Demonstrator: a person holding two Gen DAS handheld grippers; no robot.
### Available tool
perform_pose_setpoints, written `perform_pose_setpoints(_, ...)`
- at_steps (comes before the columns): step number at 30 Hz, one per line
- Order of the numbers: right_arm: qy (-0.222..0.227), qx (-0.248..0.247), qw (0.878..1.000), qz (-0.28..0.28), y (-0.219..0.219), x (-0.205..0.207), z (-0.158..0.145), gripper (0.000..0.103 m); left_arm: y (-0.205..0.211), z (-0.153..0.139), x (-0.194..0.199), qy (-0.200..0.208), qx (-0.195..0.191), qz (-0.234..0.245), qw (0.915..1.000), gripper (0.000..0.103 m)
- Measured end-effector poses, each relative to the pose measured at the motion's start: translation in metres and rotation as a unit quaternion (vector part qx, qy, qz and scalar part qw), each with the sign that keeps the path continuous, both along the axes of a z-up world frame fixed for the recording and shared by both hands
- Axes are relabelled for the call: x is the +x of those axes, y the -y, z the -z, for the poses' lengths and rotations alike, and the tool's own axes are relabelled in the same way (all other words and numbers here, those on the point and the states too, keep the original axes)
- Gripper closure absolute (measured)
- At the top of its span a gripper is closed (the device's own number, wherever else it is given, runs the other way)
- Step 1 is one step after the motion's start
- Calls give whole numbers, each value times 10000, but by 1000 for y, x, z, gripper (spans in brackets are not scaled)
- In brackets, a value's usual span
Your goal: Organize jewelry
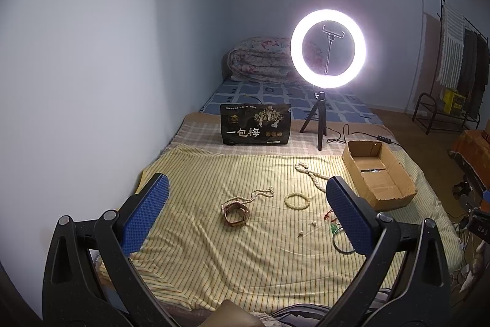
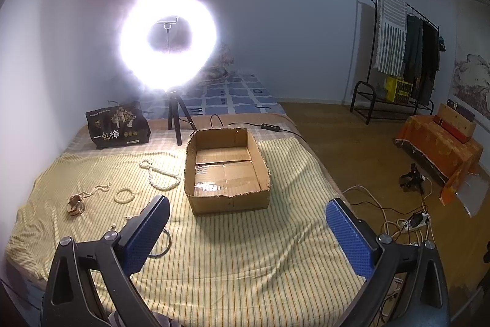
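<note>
Both the left gripper (image 1: 245,198) and right gripper (image 2: 248,219) are hovering with fingers spread apart, empty. Pearl necklaces (image 1: 309,175), a bead bracelet (image 1: 297,199) and a gold watch (image 1: 235,215) are lying scattered on the striped sheet (image 1: 214,250) beside the cardboard box (image 2: 226,201).

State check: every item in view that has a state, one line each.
left gripper: open, holding nothing
right gripper: open, holding nothing
cardboard box: open top, appears empty
ring light: switched on
twisted rope necklace: loose on blanket
bead bracelet: loose on blanket
gold watch: on blanket, touching pearl strand
snack bag: upright
</note>
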State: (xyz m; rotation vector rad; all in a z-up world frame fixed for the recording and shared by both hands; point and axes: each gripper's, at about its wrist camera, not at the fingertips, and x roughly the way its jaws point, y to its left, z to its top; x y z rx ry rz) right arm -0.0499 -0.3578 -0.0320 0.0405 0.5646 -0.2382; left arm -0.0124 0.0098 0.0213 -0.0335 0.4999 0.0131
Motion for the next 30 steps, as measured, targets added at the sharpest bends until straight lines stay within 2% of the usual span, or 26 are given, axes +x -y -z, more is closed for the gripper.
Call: perform_pose_setpoints(30, -153, 29, 9999, -4, 3, 5, 6, 0, 9, -2, 4, -12, 34, 69, 10000, 0)
